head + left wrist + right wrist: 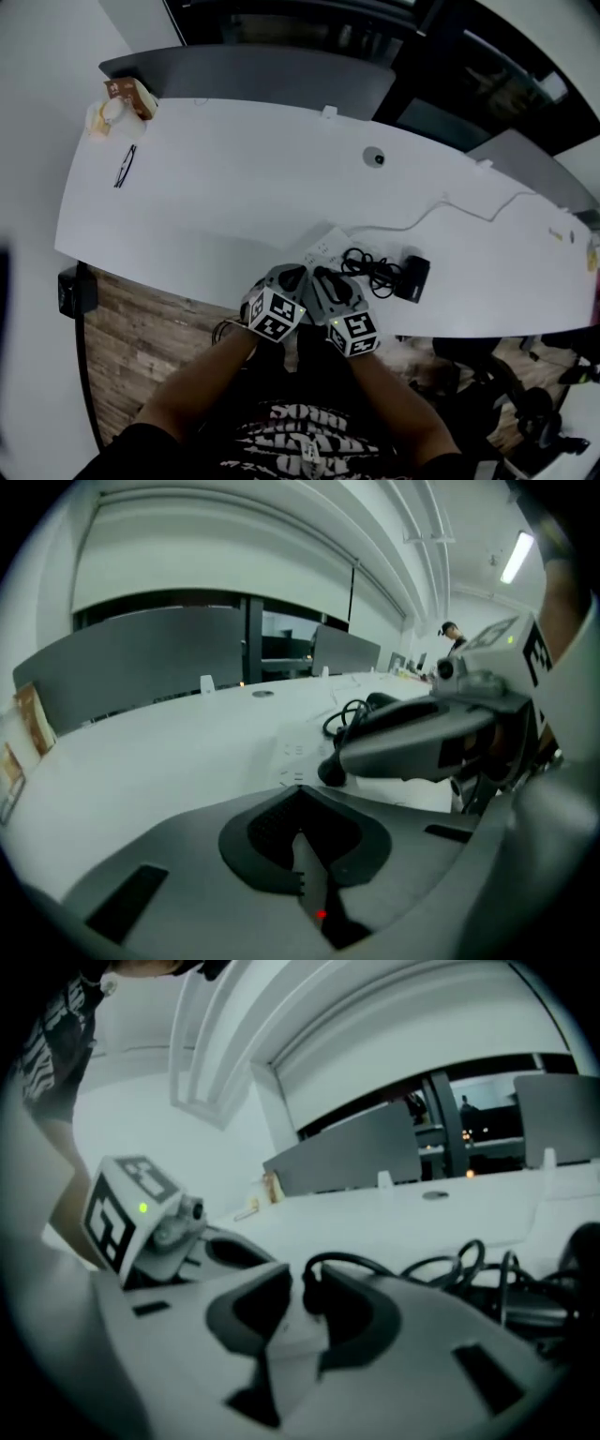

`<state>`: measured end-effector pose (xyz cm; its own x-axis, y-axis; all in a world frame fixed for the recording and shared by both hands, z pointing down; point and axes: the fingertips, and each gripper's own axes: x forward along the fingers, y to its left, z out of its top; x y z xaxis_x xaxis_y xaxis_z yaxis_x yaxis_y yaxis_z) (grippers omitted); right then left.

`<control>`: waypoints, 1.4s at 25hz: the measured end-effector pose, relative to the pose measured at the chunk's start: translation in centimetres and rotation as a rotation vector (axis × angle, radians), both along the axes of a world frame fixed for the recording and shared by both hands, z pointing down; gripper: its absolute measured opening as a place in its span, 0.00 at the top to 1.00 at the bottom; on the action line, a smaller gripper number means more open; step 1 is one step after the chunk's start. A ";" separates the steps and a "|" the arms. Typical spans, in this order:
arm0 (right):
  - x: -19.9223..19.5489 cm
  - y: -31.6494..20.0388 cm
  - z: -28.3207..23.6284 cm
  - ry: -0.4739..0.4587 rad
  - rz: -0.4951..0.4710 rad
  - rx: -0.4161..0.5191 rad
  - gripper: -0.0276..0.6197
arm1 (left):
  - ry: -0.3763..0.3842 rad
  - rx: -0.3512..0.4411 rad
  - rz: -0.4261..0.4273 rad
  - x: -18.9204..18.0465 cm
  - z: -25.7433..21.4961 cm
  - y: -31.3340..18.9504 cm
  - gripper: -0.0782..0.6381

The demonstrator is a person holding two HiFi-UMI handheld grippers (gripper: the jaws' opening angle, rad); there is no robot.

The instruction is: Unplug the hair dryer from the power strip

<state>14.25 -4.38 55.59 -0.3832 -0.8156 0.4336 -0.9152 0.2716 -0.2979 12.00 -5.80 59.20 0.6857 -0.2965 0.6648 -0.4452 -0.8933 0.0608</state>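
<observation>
A white power strip (pixel 323 248) lies near the table's front edge. Right of it are a coiled black cord (pixel 367 266) and the black hair dryer (pixel 413 277). Both grippers hover side by side just in front of the strip. My left gripper (pixel 298 273) has its tips together, with nothing between them in the left gripper view (pixel 298 791), and the strip (pixel 294 752) lies just beyond. My right gripper (pixel 302 1290) stands open; a black plug end (pixel 308 1296) of the cord (pixel 450 1265) shows in the gap at its tips. Whether the pads touch it I cannot tell.
The white table (pixel 216 187) carries snack packets (pixel 124 99) at the far left, a dark pen-like item (pixel 125 166), a round grommet (pixel 374 157) and a thin white cable (pixel 469 212). Grey partitions (pixel 281 80) stand behind. A dark office chair (pixel 511 384) is at the lower right.
</observation>
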 end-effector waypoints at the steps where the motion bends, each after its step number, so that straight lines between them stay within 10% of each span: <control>1: 0.3 -0.2 -0.2 -0.008 0.007 0.006 0.84 | -0.036 0.002 0.012 0.1 0.5 0.1 0.86; 10: 3.6 -2.3 -7.3 -0.151 0.040 0.194 0.85 | -0.079 0.027 0.013 1.0 0.8 -0.2 0.86; 22: 6.5 1.0 0.6 0.042 0.025 -0.110 0.82 | -0.081 0.059 0.123 -0.1 1.6 -3.1 0.86; 27: 4.9 5.5 1.2 0.039 -0.039 -0.276 0.70 | 0.184 0.136 -0.048 -4.5 -6.3 -4.1 0.86; 35: -0.2 7.5 -22.3 0.228 0.031 0.432 0.87 | 0.628 0.389 -0.232 -11.6 -31.3 -0.3 0.86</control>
<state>14.06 3.16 33.27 -0.2912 -0.9488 0.1226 -0.9534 0.2984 0.0448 0.39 -6.12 27.89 0.7916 -0.6110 -0.0093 -0.6093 -0.7903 0.0645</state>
